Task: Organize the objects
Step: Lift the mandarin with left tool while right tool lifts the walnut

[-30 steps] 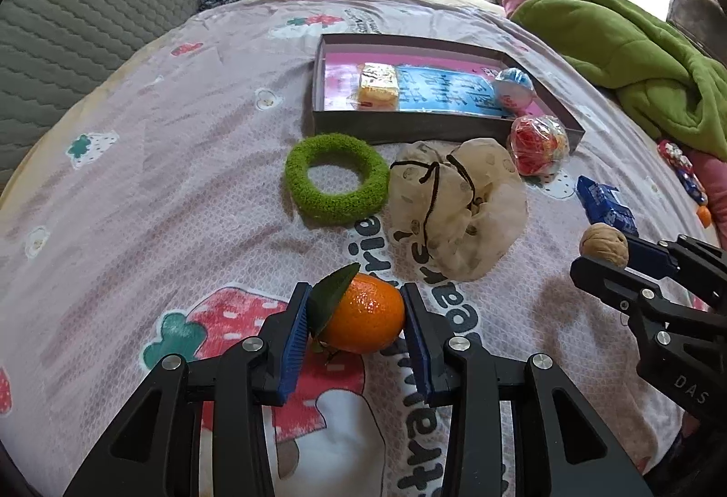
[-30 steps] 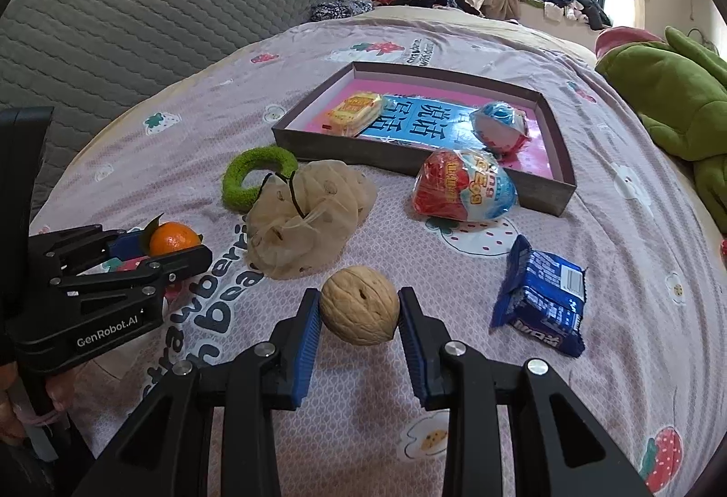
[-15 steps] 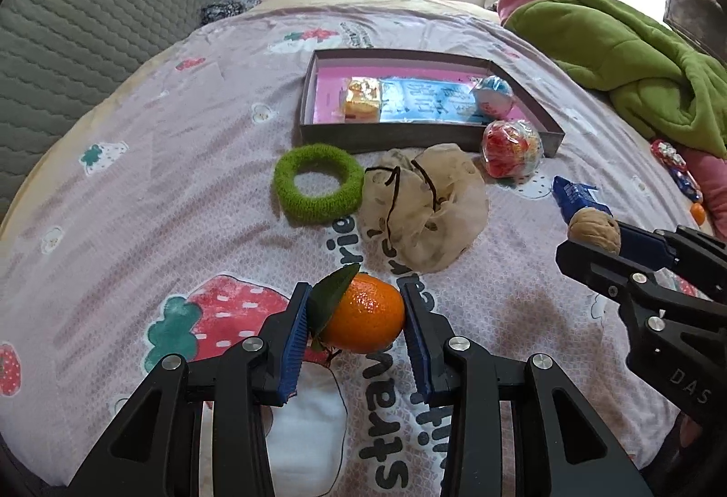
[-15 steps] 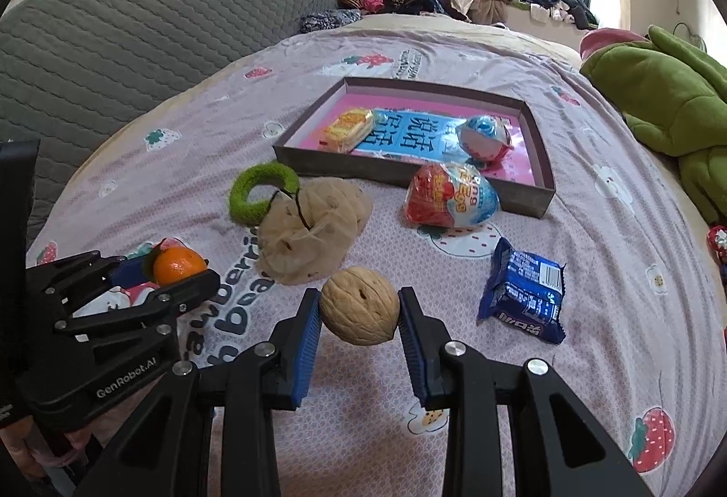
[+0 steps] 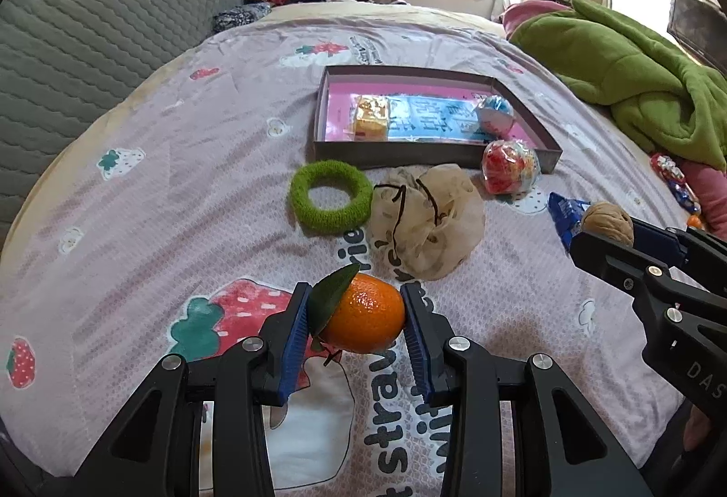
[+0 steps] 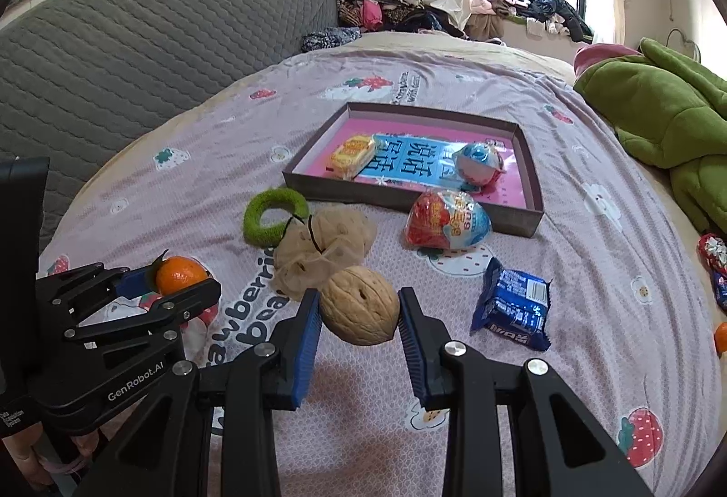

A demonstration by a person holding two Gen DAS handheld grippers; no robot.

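My left gripper (image 5: 356, 317) is shut on an orange tangerine (image 5: 365, 313) with a green leaf, held above the bedspread. My right gripper (image 6: 359, 313) is shut on a walnut (image 6: 359, 310), also off the bed. Each gripper shows in the other's view: the walnut (image 5: 606, 220) at the right, the tangerine (image 6: 179, 274) at the left. Farther back lies a shallow box (image 5: 409, 156) (image 6: 531, 220) with a pink floor, holding a yellow snack packet (image 5: 370, 117) and a blue-white egg toy (image 5: 495, 113).
In front of the box lie a green fuzzy ring (image 5: 329, 197), a beige mesh pouch (image 5: 427, 220), a red wrapped egg toy (image 6: 447, 220) and a blue snack packet (image 6: 513, 308). A green blanket (image 5: 636, 83) is heaped at the right. A grey quilted headboard (image 6: 159, 38) stands at the left.
Both grippers have risen from the bed with the tangerine and the walnut still held. The box and the loose items look smaller and farther below.
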